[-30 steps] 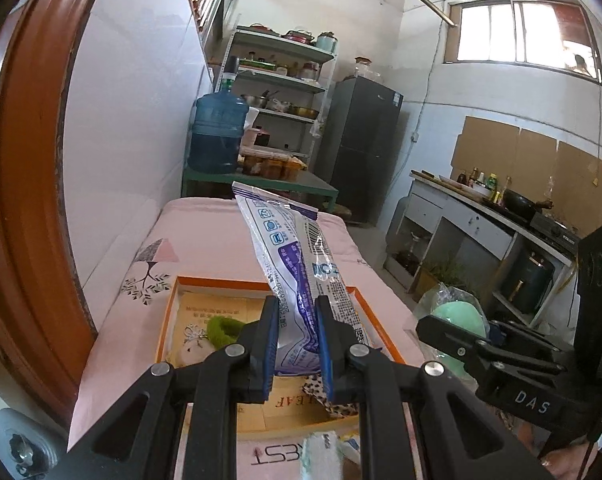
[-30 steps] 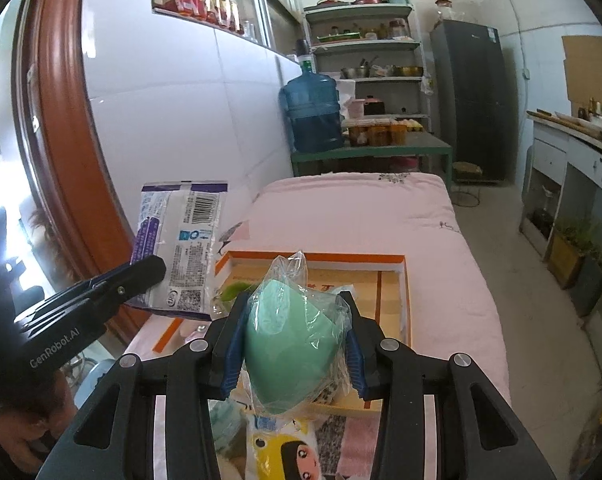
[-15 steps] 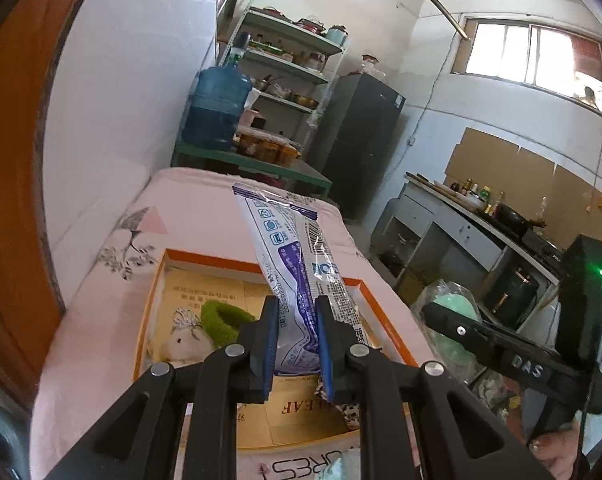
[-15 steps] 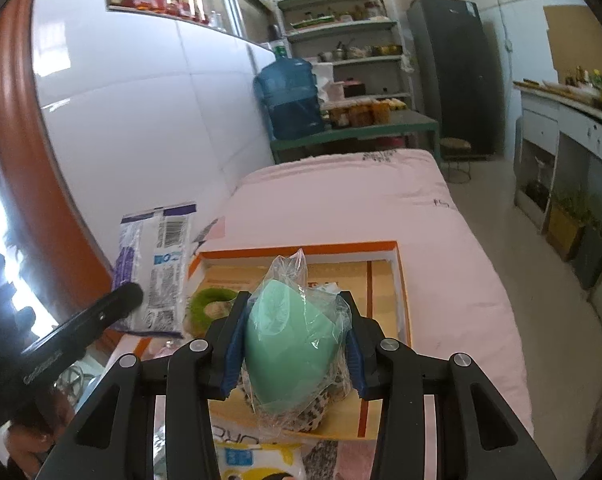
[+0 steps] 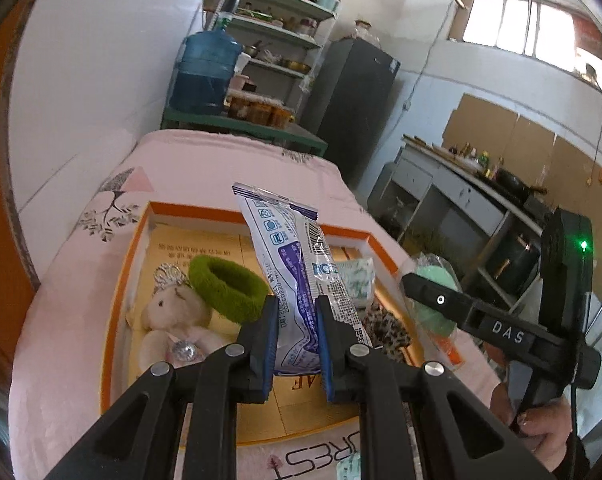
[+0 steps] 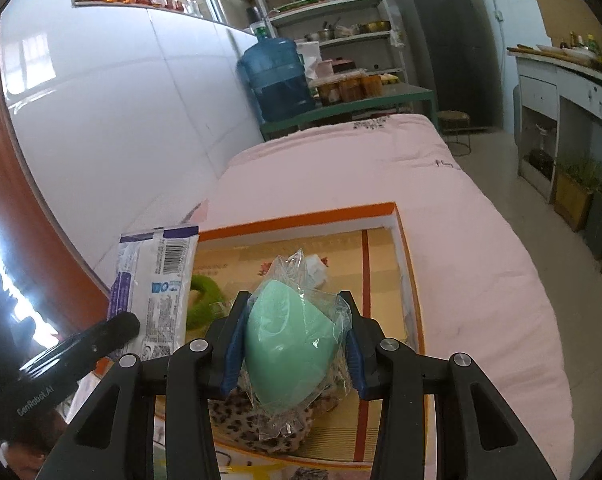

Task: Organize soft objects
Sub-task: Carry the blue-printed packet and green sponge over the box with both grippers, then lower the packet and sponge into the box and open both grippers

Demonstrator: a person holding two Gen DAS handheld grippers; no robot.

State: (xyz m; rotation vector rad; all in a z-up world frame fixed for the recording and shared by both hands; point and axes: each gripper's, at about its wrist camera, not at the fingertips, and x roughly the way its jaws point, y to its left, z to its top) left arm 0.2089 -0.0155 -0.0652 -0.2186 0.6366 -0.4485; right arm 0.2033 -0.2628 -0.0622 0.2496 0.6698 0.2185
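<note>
Jaws of the left gripper (image 5: 298,344) clamp a packet (image 5: 297,276), the right gripper's (image 6: 288,348) a bagged sponge (image 6: 287,356), both above the box (image 6: 413,280); placing is in hand: lower, then release.

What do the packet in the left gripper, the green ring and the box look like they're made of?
Packet: thin glossy plastic film, judging by its wrinkles, glare and printed barcode. Green ring: fuzzy fabric, maybe terry or plush; matte and nubbly. Box: probably cardboard, with orange rim, white walls and printed floor.
</note>
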